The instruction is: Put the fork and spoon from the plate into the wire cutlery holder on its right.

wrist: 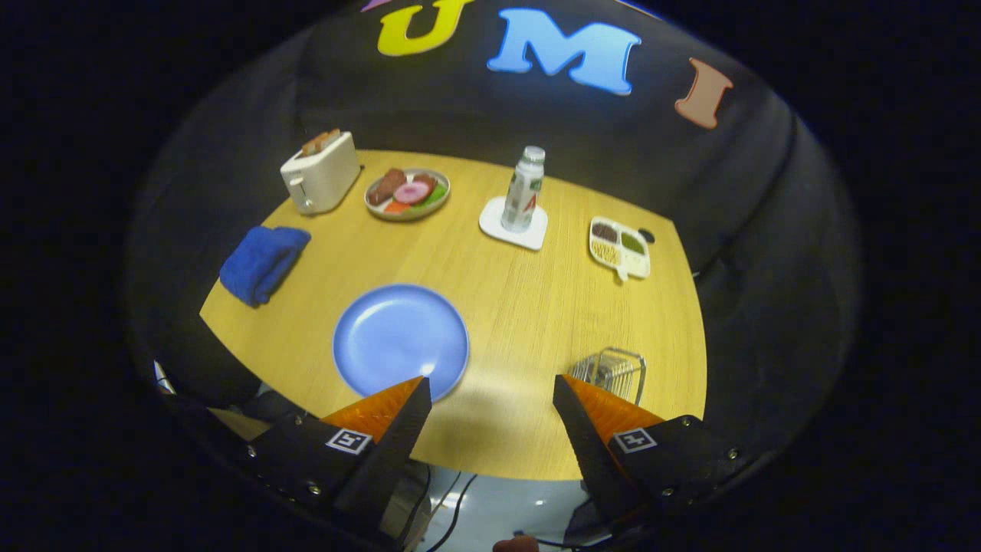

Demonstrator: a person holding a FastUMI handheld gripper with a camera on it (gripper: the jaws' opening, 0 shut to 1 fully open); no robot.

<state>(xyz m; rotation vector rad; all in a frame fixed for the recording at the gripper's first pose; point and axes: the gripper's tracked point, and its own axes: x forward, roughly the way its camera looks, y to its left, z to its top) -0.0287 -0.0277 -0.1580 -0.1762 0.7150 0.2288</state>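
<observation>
A round blue plate (400, 340) lies on the wooden table (521, 307), just ahead of my left finger, its surface bare. To its right stands the wire cutlery holder (611, 372), partly behind my right finger (605, 414). I cannot make out cutlery inside it. My gripper (490, 381) hovers high above the table's near edge, open, with nothing between its fingers.
At the back stand a cream toaster (320, 174) with toast, a plate of food (408, 194), a bottle (523, 190) on a white coaster and a divided tray (619, 247) with grains. A folded blue cloth (263, 263) lies at the left edge.
</observation>
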